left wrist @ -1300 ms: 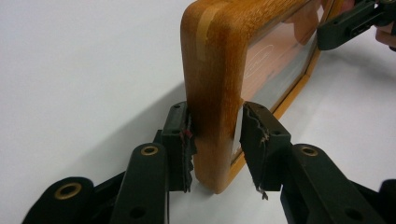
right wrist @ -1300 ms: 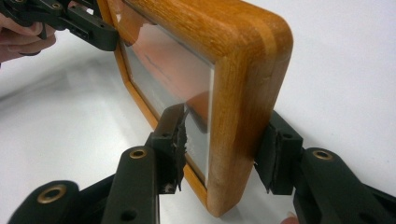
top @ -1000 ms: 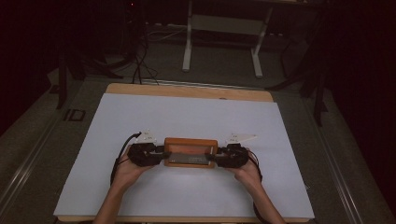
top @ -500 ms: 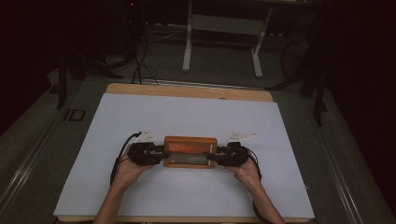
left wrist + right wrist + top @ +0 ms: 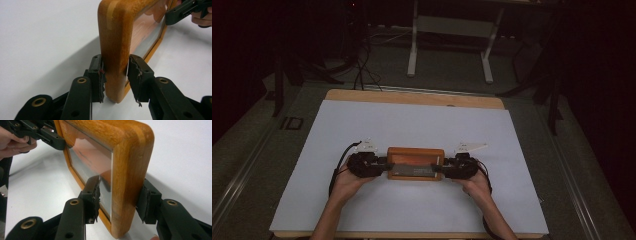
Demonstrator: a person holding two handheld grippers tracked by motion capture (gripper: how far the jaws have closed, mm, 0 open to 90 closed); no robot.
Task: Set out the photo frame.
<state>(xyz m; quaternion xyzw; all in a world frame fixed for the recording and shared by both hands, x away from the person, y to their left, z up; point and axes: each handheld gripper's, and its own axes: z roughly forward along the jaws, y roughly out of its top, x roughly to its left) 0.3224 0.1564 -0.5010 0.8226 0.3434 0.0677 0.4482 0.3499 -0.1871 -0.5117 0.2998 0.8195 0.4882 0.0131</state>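
While both claws flank it: the frame [image 5: 415, 163] stands on edge on the white surface [image 5: 412, 125], near the person's side, its long side running left to right.
Frame: wooden, rounded corners, a glass pane set in it; in the left gripper view [image 5: 115, 50] its bottom corner rests on the surface.
Left claw [image 5: 384, 166]: at the frame's left end; in its own view [image 5: 115, 78] the jaws are part-way apart and have just been closing, with the frame's edge between them; the left pad presses the wood, the right pad lies on the glass side, torn and ragged.
Right claw [image 5: 435, 169]: at the frame's right end; in its own view [image 5: 120, 200] the jaws are part-way apart, one pad on the glass, the other on the wooden back, gripping the end.
Hands: left hand [image 5: 344, 180] and right hand [image 5: 477, 182] hold the claws low over the surface.
Surface: white sheet over a wooden top [image 5: 412, 97].
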